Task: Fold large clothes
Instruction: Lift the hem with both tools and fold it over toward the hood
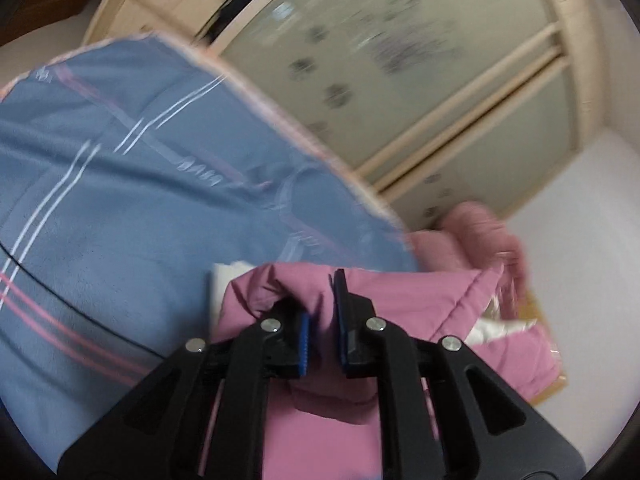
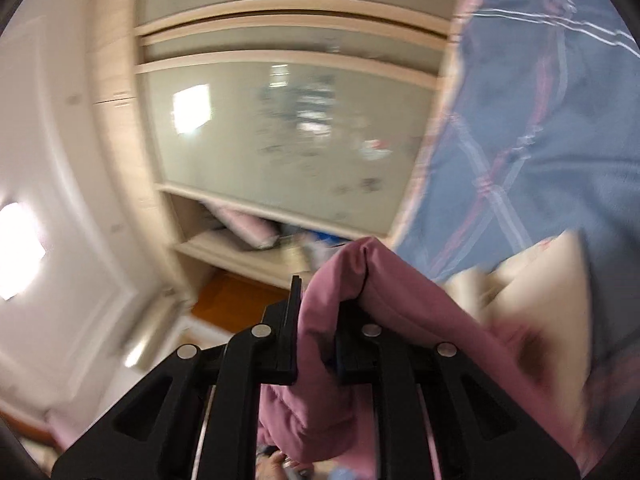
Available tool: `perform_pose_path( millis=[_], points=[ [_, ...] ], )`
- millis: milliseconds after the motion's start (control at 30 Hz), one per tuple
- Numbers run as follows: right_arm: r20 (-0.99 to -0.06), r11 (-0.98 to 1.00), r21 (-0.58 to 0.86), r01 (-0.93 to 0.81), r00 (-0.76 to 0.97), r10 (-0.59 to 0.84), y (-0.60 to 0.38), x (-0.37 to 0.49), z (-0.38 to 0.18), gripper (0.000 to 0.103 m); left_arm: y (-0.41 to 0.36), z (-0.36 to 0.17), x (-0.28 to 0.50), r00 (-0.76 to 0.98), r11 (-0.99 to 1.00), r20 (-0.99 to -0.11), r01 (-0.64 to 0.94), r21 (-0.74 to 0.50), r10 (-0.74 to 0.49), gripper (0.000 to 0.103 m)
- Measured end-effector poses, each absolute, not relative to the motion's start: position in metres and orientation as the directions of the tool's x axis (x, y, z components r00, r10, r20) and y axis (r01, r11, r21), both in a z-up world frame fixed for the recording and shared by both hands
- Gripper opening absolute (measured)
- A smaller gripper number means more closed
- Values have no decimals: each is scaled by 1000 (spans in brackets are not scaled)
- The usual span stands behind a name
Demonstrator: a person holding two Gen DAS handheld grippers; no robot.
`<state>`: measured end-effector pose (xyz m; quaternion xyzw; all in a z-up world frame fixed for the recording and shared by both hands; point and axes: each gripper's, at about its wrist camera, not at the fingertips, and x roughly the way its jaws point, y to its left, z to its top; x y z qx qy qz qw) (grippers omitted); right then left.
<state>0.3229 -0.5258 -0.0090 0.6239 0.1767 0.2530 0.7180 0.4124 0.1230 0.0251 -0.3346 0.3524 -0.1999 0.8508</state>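
wardrobe (image 1: 400, 60): frosted sliding doors, pale wood frame, behind everything in both your views. bedspread (image 1: 140, 180): blue with white and pink stripes, under the garment. pink padded jacket (image 1: 400, 300): bunched over the bedspread's edge, held at two points. your left claw (image 1: 323, 320): clenched on a jacket fold. your right claw (image 2: 316, 320): clenched on another thick fold of the jacket.

Right claw (image 2: 318, 324) clamping pink garment (image 2: 384, 308)
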Motion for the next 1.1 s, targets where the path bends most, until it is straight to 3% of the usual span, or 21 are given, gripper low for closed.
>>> perform_pose_path(
  millis=[67, 133, 267, 333, 367, 400, 433, 467, 533, 633, 733, 900, 967, 1100],
  points=[
    [-19, 121, 991, -61, 822, 570, -524, 343, -36, 13, 114, -7, 434, 642, 740, -537, 72, -669, -547, 11],
    [-39, 121, 992, -35, 827, 561, -520, 348, -57, 13, 109, -29, 440, 632, 752, -556, 67, -656, -541, 11],
    [-46, 120, 992, -26, 825, 563, -523, 346, -83, 13, 113, -51, 434, 635, 698, -503, 80, -712, -586, 15],
    [-11, 106, 992, -61, 818, 575, -524, 341, -82, 18, 113, -49, 431, 645, 687, -468, 124, -716, -604, 16],
    [20, 85, 993, -85, 814, 581, -525, 338, -80, 38, 111, -47, 426, 647, 691, -458, 151, -707, -610, 25],
    [51, 63, 992, -107, 812, 582, -527, 332, -77, 73, 108, -41, 421, 641, 695, -443, 205, -689, -627, 44],
    [65, 48, 993, -111, 825, 562, -532, 322, -73, 91, 107, -37, 418, 635, 694, -433, 236, -680, -640, 56],
    [86, 29, 992, -121, 840, 536, -537, 310, -68, 102, 106, -33, 413, 636, 694, -424, 253, -674, -645, 67],
    [121, 13, 988, -154, 823, 554, -545, 296, -55, 102, 109, -13, 389, 679, 727, -416, 259, -636, -605, 100],
    [42, 198, 963, -182, 830, 556, -538, 252, -11, 102, 116, 22, 337, 814, 829, -378, 210, -518, -442, 101],
    [-117, 509, 839, -192, 849, 515, -498, 192, 39, 102, 102, 57, 270, 887, 929, -374, 140, -342, -271, 101],
    [-333, 894, 447, -3, 928, 170, -407, 89, 54, 102, 54, 65, 166, 922, 981, -354, 104, -164, -157, 101],
    [-368, 946, 321, 44, 926, 82, -378, 61, 52, 102, 29, 52, 131, 910, 989, -391, 102, -111, -138, 101],
    [-341, 980, 196, 45, 940, 25, -349, 25, 48, 102, -7, 20, 91, 875, 997, -480, 73, 3, -63, 101]
  ],
)
